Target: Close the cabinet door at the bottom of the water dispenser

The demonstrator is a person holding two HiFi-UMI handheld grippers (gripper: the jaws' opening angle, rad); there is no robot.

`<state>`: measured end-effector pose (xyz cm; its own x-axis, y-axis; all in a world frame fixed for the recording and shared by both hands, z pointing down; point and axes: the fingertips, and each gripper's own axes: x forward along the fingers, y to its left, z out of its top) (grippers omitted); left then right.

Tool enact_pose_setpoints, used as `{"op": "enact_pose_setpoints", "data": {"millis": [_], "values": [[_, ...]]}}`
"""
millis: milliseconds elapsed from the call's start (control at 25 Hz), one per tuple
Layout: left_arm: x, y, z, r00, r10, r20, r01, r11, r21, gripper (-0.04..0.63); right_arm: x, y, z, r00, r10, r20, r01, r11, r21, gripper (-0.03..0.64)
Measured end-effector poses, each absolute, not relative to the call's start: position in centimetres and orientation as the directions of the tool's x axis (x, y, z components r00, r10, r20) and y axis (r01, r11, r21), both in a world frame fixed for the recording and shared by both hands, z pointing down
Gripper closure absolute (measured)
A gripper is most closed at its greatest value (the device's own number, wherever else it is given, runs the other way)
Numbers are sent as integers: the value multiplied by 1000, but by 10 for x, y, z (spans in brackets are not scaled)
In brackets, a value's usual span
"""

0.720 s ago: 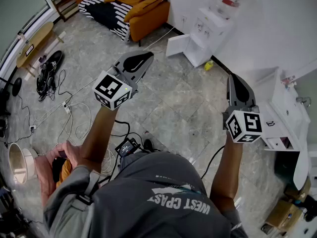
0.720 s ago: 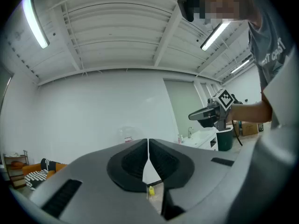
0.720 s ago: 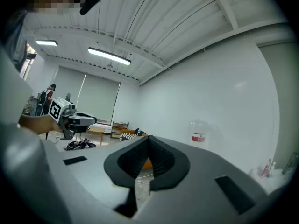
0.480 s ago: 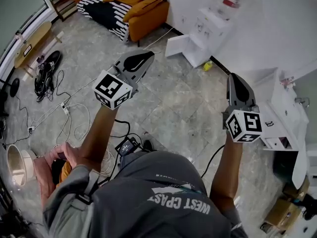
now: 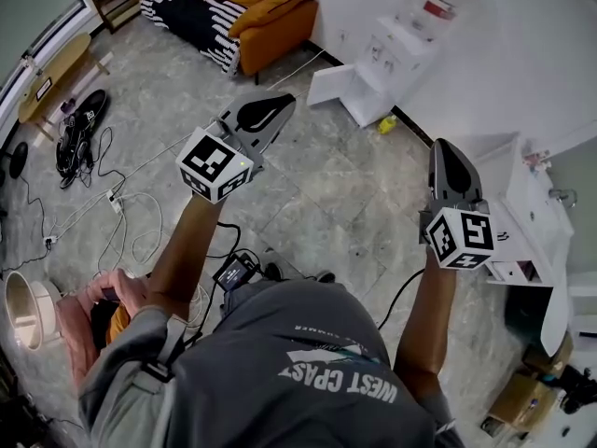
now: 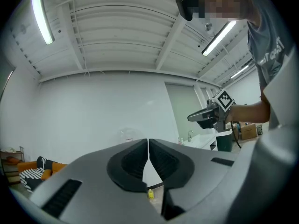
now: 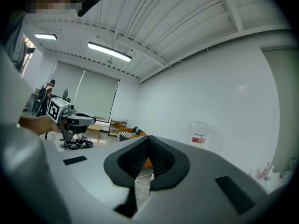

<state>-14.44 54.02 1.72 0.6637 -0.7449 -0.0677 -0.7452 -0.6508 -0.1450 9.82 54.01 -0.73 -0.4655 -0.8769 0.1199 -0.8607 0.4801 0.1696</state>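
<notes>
A grey marble-patterned tile floor (image 5: 354,185) fills most of the head view, and a plain white wall (image 5: 522,54) closes it off at the upper right. At the top stands an orange sofa with a black-and-white striped throw (image 5: 252,7). To its right, against the wall, is the white water dispenser with a clear bottle on top (image 5: 401,49). Its white bottom cabinet door (image 5: 331,87) stands swung wide open to the left, out over the floor. A white sink unit (image 5: 532,213) lines the right edge, and a low wooden bench (image 5: 51,77) the left.

Between the person and the dispenser the tiles lie bare. The left side is cluttered with loose white and black cables (image 5: 121,222) and dark shoes (image 5: 79,124). A small yellow object (image 5: 388,125) lies on the floor just beside the dispenser's base.

The left gripper (image 6: 148,141) is held out level, jaws closed to a thin slit with nothing between them. The right gripper (image 7: 148,139) has its tips together and is likewise empty. Both are well short of the door.
</notes>
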Motion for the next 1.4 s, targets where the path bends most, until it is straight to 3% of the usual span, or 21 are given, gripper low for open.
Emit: {"op": "enact_pose_setpoints", "data": {"millis": [760, 1400], "values": [[-166, 468, 46, 512, -858, 36, -848, -511, -142, 572, 93, 403, 26, -581, -808, 99, -810, 585, 21, 589], [-89, 366, 42, 402, -914, 62, -897, -407, -175, 572, 173, 271, 46, -657, -747, 97, -752, 658, -24, 589]]}}
